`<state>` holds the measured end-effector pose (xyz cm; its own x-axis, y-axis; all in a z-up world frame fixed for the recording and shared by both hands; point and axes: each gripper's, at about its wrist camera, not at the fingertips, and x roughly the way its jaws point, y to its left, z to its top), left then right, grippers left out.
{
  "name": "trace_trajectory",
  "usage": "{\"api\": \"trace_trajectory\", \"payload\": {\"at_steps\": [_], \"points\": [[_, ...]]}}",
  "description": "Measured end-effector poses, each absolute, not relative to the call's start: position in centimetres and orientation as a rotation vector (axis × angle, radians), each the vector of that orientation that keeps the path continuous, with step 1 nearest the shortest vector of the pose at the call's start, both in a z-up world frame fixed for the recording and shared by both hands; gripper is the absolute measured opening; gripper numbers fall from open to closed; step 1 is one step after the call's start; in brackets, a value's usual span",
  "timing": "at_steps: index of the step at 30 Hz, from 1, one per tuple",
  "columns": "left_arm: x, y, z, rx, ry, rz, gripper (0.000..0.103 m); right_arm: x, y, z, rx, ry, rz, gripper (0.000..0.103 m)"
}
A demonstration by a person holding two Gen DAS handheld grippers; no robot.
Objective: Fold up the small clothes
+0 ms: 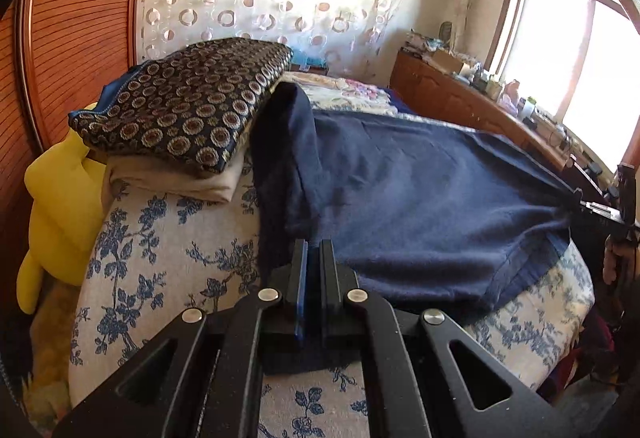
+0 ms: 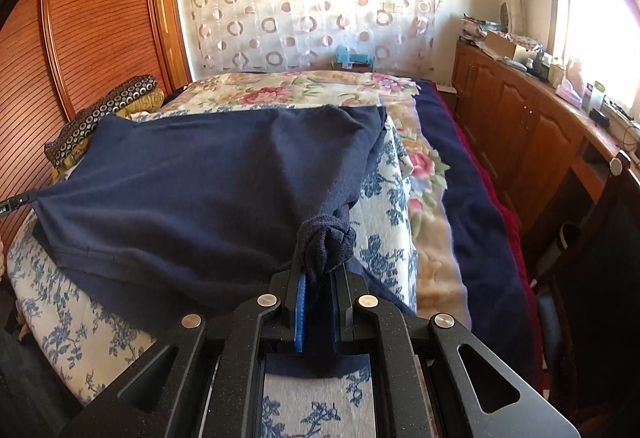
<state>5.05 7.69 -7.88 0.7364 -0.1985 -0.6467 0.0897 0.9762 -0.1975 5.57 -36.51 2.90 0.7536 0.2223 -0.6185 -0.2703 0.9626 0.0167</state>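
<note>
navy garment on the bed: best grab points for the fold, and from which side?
Its two near corners, from the near bed edge, fingers level with the cloth. The navy garment lies spread flat with its hem toward both cameras. The left gripper is shut on one corner, the right gripper on the bunched other corner.

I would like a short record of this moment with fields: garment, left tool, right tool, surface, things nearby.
garment: navy garment, spread and stretched between both tools
left tool: shut on one corner of the garment
right tool: shut on a bunched corner
surface: bed cover with blue flower print
things nearby: patterned dark folded cloth on a beige one; yellow plush toy at the bed's side
</note>
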Motion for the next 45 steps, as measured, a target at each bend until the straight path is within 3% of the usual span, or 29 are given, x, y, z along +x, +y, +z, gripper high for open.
{"api": "trace_trajectory", "payload": {"at_steps": [2, 4, 5, 6, 8, 11, 18, 20, 22, 27, 45], "points": [[4.9, 7.4, -8.1, -0.144, 0.739, -0.165, 0.006, 5.8, -36.8, 3.3, -0.08, 0.675, 0.247, 0.024], [4.7, 7.3, -8.2, -0.146, 0.737, -0.204, 0.007, 5.7, -37.0, 3.6, -0.069, 0.672, 0.237, 0.045], [4.6, 7.2, -8.1, -0.144, 0.737, -0.207, 0.017, 5.4, -37.2, 3.9, -0.053, 0.666, 0.24, 0.046], [4.5, 7.2, -8.0, -0.138, 0.738, -0.197, 0.036, 5.2, -37.5, 4.2, -0.029, 0.66, 0.243, 0.048], [4.3, 7.0, -7.7, -0.137, 0.72, -0.206, 0.048, 4.6, -37.7, 4.7, -0.022, 0.643, 0.228, 0.05], [4.5, 6.9, -7.5, -0.133, 0.718, -0.204, 0.077, 3.7, -37.6, 4.8, -0.041, 0.624, 0.213, 0.05], [5.0, 6.8, -7.9, -0.114, 0.74, -0.171, 0.078, 2.6, -37.6, 4.3, -0.007, 0.608, 0.224, 0.05], [5.0, 6.7, -8.0, -0.107, 0.743, -0.159, 0.078, 2.4, -37.2, 4.3, -0.007, 0.605, 0.229, 0.057], [5.0, 6.7, -8.0, -0.105, 0.744, -0.149, 0.078, 2.3, -36.6, 4.4, -0.006, 0.6, 0.237, 0.071], [5.0, 7.0, -8.2, -0.114, 0.743, -0.134, 0.078, 2.0, -34.2, 4.5, -0.013, 0.581, 0.292, 0.078], [4.9, 7.2, -8.6, -0.119, 0.75, -0.125, 0.078, 6.5, -25.7, -0.5, -0.125, 0.712, 0.403, 0.079]]}}
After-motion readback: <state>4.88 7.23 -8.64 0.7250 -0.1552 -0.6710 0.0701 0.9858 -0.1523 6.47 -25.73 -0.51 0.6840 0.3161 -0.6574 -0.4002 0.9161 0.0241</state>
